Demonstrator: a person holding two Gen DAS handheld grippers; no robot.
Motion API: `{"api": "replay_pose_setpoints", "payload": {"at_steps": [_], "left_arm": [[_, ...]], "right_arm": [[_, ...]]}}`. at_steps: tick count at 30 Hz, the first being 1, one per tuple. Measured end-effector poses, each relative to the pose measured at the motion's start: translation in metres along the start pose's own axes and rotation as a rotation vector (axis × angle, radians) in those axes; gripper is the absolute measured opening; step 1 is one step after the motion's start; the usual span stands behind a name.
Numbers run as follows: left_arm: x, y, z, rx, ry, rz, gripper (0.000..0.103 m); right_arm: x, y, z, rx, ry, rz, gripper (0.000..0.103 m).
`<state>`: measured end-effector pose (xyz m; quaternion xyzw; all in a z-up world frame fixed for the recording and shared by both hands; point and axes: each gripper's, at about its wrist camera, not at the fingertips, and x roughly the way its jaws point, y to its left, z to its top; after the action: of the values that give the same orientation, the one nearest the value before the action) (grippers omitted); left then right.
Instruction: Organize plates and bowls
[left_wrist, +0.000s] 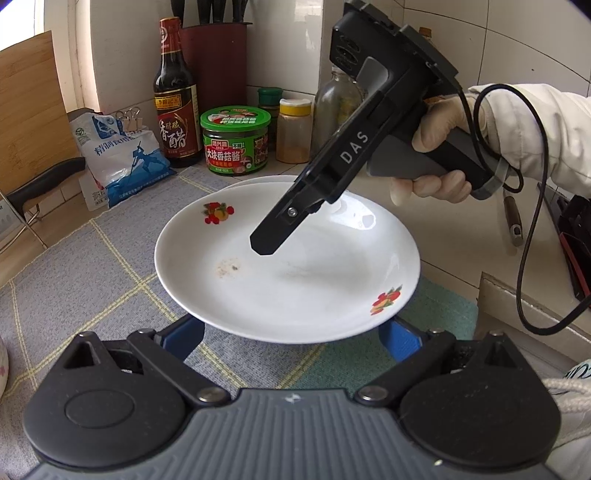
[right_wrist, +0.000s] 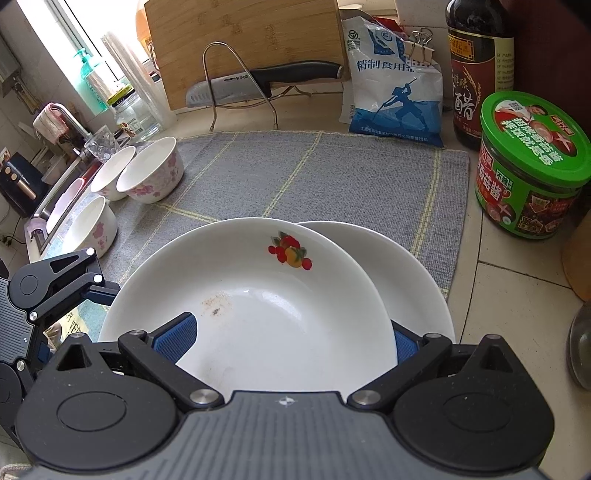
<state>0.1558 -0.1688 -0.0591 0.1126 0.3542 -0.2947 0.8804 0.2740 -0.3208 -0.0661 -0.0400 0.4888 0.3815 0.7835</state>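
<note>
A white plate with fruit prints (left_wrist: 288, 266) (right_wrist: 251, 306) is held above the grey mat, over a second white plate (right_wrist: 406, 280) that lies on the mat. My right gripper (right_wrist: 291, 339) grips the plate's rim: one blue pad lies on top inside the plate, the other is below it. It shows from the side in the left wrist view (left_wrist: 273, 240). My left gripper (left_wrist: 291, 338) is open, its blue fingers (left_wrist: 184, 336) spread wide under the plate's near edge. Three white bowls with pink flowers (right_wrist: 153, 170) stand at the mat's left edge.
Grey checked mat (right_wrist: 332, 177). Behind it are a salt bag (right_wrist: 395, 92), a vinegar bottle (left_wrist: 173, 96), a green-lidded jar (right_wrist: 532, 166), spice jars (left_wrist: 293, 131), a knife on a wire rack (right_wrist: 258, 81) and a cutting board (right_wrist: 240, 40). A sink (right_wrist: 55, 199) lies left.
</note>
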Motion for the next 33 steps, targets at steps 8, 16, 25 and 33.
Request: {"api": "replay_pose_setpoints", "payload": {"at_steps": [8, 16, 25, 33], "left_arm": [[0.007, 0.002, 0.003, 0.031, 0.005, -0.007, 0.1], [0.012, 0.008, 0.004, 0.039, 0.011, -0.024, 0.1], [0.017, 0.007, 0.007, 0.069, 0.0, -0.035, 0.1], [0.018, 0.007, 0.006, 0.063, -0.005, -0.045, 0.1]], "right_arm": [[-0.008, -0.009, -0.005, 0.044, -0.013, -0.034, 0.103], [-0.017, -0.007, -0.008, 0.072, -0.017, -0.072, 0.103], [-0.033, -0.005, -0.012, 0.097, -0.038, -0.103, 0.103], [-0.041, -0.001, -0.015, 0.097, -0.038, -0.138, 0.103]]}}
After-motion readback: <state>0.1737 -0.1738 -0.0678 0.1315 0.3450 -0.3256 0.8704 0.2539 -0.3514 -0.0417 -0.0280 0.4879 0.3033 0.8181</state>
